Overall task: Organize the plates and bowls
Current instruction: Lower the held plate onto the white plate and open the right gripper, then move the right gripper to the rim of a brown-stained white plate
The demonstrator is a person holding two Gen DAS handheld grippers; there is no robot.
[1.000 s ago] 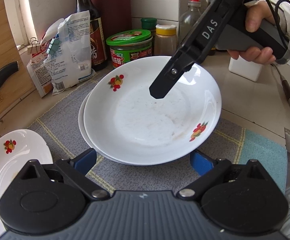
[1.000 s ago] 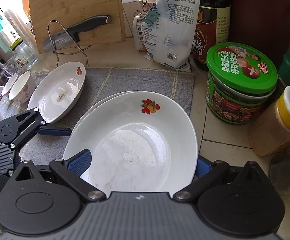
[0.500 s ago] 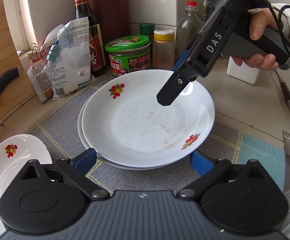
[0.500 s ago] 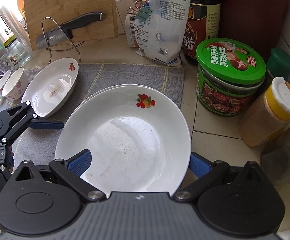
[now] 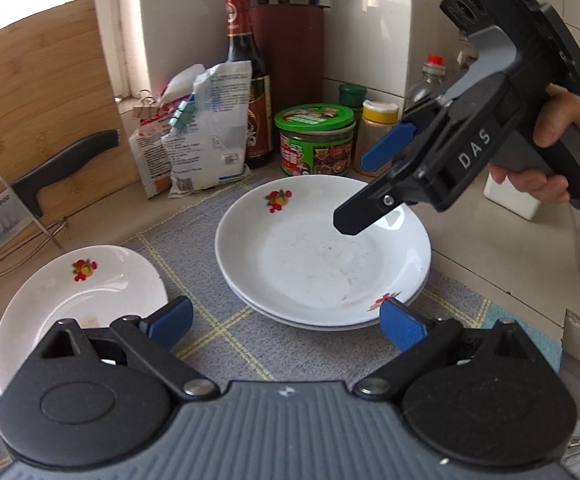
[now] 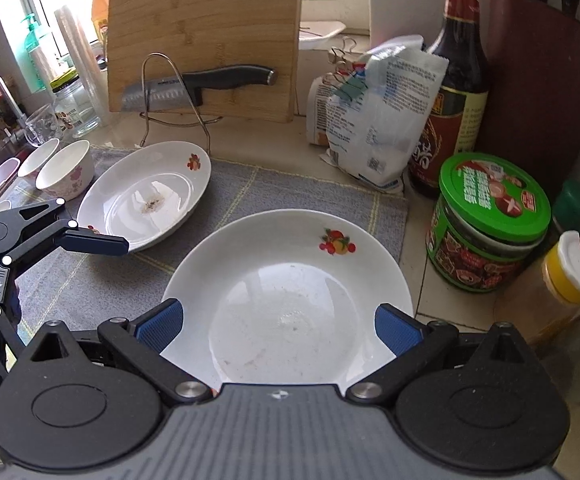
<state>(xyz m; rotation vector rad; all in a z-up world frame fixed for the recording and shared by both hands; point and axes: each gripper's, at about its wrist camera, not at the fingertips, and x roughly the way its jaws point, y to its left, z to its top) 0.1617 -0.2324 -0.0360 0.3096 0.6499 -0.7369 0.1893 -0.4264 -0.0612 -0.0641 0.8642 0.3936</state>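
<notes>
Two white plates [image 5: 321, 264] sit stacked one inside the other near the back right corner of the grey mat [image 5: 226, 332]; the top one holds only faint smears and crumbs, and a fruit print marks its rim. A third plate [image 6: 146, 196] lies apart toward the left edge of the mat, with a small brown stain in its hollow. Beyond it, at the mat's far left corner, stand small white bowls [image 6: 64, 170] with pink flowers; their insides cannot be made out. The left gripper [image 5: 286, 320] hovers low in front of the stack, its blue-padded fingers spread wide and holding nothing. The right gripper [image 6: 278, 324], in a hand [image 5: 549, 152], hangs above the stack with its fingers likewise wide apart and empty. Off the mat, along the back of the counter, stand a green-lidded jar [image 6: 489, 224], a yellow-capped shaker [image 6: 565, 276], a dark sauce bottle [image 6: 453, 92] and clipped bags [image 6: 377, 120], all close behind the stack. A wooden cutting board [image 6: 206, 32] leans further left with a knife [image 6: 198, 84] resting on a wire rack [image 6: 170, 92] in front of it.
</notes>
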